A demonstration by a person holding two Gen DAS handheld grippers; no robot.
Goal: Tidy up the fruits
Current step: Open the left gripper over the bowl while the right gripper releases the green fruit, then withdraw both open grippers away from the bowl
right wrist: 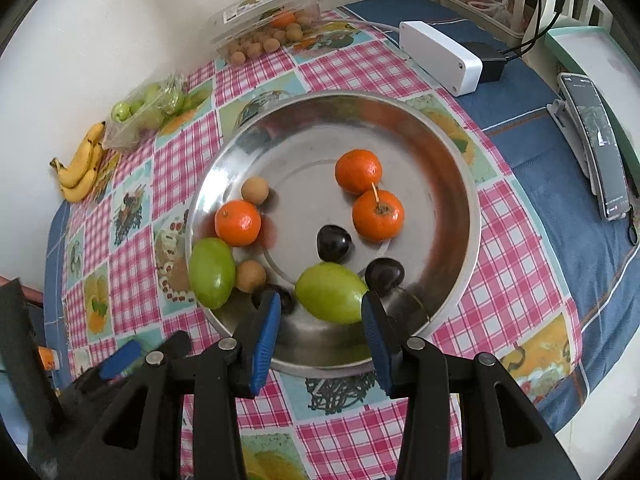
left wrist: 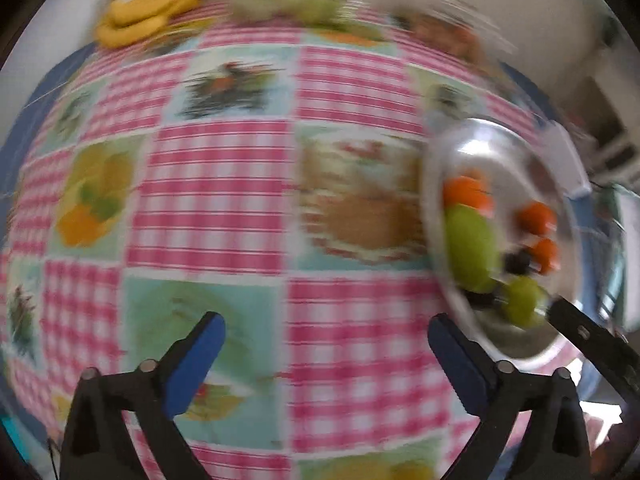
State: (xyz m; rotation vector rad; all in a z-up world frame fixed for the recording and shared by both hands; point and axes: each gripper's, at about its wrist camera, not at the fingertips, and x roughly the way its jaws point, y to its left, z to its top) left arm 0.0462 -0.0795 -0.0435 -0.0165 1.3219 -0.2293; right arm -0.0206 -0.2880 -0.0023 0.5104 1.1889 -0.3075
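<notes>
- My left gripper [left wrist: 326, 356] hangs over bare checked tablecloth [left wrist: 216, 184], jaws spread as wide as they go, nothing between them. This view is smeared with blur.
- From the left view, the steel plate [left wrist: 436, 184] sits off to the right of the jaws, its rim just beside my right-hand finger; fruit on it reads as orange and green blobs only.
- My right gripper [right wrist: 320, 316] points down at the near edge of the plate [right wrist: 472, 216], jaws part open.
- A green oval fruit [right wrist: 331, 298] lies in the plate between the right gripper's blue pads [right wrist: 265, 332]. It looks to touch the right-hand pad; a clear gap shows on the other side. Not gripped.
- A second green fruit [right wrist: 212, 272] rests on the plate's left rim, left of the jaws.
- Three tangerines [right wrist: 378, 215], two small tan round fruits [right wrist: 255, 190] and three dark fruits [right wrist: 334, 242] lie farther in on the plate; one dark fruit sits partly behind my left-hand pad.
- Far edge of the table, well apart from both grippers: bananas [right wrist: 80, 168], a bag of green fruit [right wrist: 148, 114], an open clear box of small tan fruit [right wrist: 264, 20].
- In the right view, my left gripper shows at lower left, off the plate.
</notes>
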